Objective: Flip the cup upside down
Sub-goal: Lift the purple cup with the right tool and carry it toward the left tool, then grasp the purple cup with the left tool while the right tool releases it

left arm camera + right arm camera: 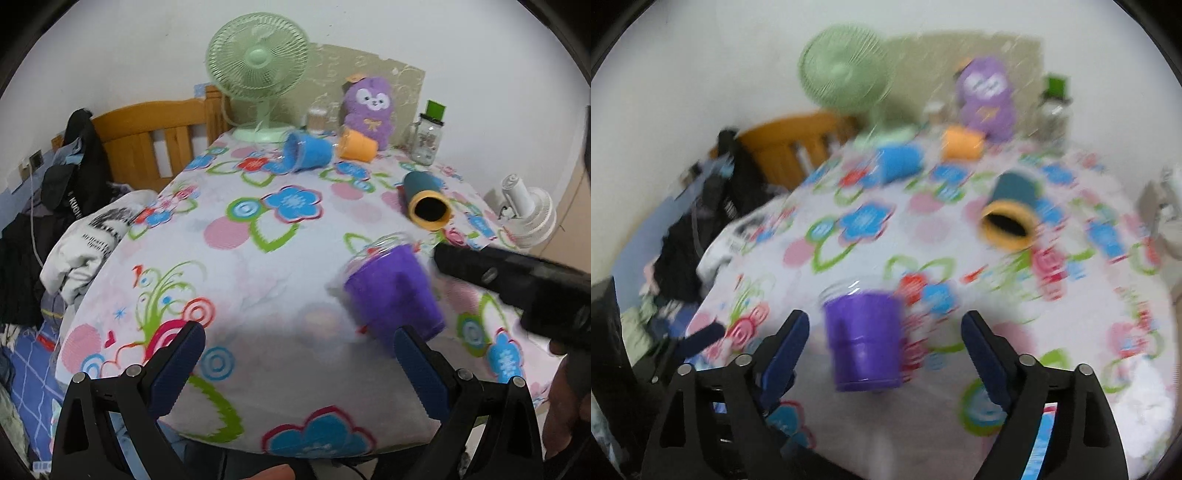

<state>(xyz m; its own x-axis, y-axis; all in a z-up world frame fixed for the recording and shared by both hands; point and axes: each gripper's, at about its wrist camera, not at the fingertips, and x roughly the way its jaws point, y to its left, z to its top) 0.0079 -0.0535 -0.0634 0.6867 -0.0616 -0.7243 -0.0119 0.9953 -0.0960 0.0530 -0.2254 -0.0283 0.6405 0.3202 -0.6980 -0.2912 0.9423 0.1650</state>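
Observation:
A purple cup (393, 291) with a clear rim lies tipped on the flowered tablecloth (258, 258), rim toward the far side. It is blurred. In the right wrist view the purple cup (866, 339) sits between my open right gripper's fingers (886, 343), nearer the left one, with no contact shown. My left gripper (299, 350) is open and empty, just left of and nearer than the cup. The right gripper's black body (517, 280) reaches in from the right in the left wrist view.
A dark teal cup with an orange rim (426, 201) lies on its side. A blue cup (306, 151) and an orange cup (356, 146) lie tipped at the back. A green fan (258, 74), purple plush (369, 110) and glass jar (426, 140) stand along the wall.

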